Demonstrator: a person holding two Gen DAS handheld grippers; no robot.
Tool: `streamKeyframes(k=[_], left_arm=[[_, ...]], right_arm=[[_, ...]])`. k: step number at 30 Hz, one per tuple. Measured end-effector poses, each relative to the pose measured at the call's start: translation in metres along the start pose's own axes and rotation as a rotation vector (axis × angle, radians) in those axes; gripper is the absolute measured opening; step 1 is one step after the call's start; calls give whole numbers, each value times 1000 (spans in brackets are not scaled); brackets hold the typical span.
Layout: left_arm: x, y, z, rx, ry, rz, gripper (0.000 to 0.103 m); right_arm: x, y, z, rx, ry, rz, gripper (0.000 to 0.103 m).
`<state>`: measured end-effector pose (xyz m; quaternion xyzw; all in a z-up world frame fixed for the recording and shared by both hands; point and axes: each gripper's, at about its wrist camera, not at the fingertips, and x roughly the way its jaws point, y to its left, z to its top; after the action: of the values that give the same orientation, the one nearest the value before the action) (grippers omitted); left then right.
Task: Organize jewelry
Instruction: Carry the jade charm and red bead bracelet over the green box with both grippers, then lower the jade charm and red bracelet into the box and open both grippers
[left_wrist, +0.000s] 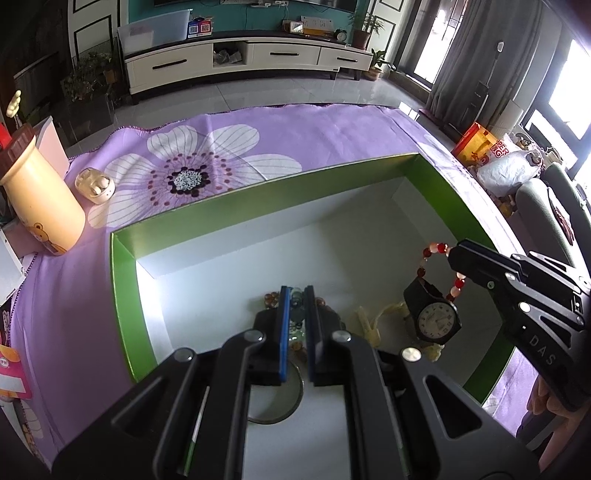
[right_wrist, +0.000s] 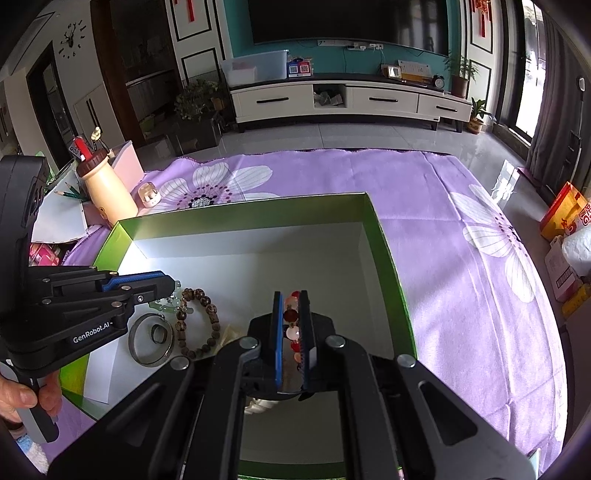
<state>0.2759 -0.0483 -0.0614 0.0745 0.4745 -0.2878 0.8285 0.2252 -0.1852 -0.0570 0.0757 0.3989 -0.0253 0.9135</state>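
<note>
Most pieces are lying in the box (right_wrist: 391, 258) while the right gripper (right_wrist: 290, 332) is clamping the red bracelet (left_wrist: 430, 252) and the left gripper (left_wrist: 296, 317) is pinching green beads (right_wrist: 168, 304).

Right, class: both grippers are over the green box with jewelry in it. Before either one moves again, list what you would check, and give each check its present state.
1. Right gripper has the red and white bead bracelet held between its jaws: ok.
2. Bracelet hangs inside the green box, not over the cloth: ok.
3. Bracelet clear of the black watch: not ok, its loop hangs right beside the strap.
4. Left gripper closed on the pale green bead string: ok, jaws are nearly shut around beads.
5. Brown bead bracelet free of the left gripper's jaws: cannot tell.
6. Metal bangle lying flat: ok.
</note>
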Motion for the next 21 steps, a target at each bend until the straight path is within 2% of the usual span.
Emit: streamKeyframes(k=[21], left_arm=[[9,-1,-2,10,37,15,7]], right_arm=[[15,-6,-1,12,57,-16,7]])
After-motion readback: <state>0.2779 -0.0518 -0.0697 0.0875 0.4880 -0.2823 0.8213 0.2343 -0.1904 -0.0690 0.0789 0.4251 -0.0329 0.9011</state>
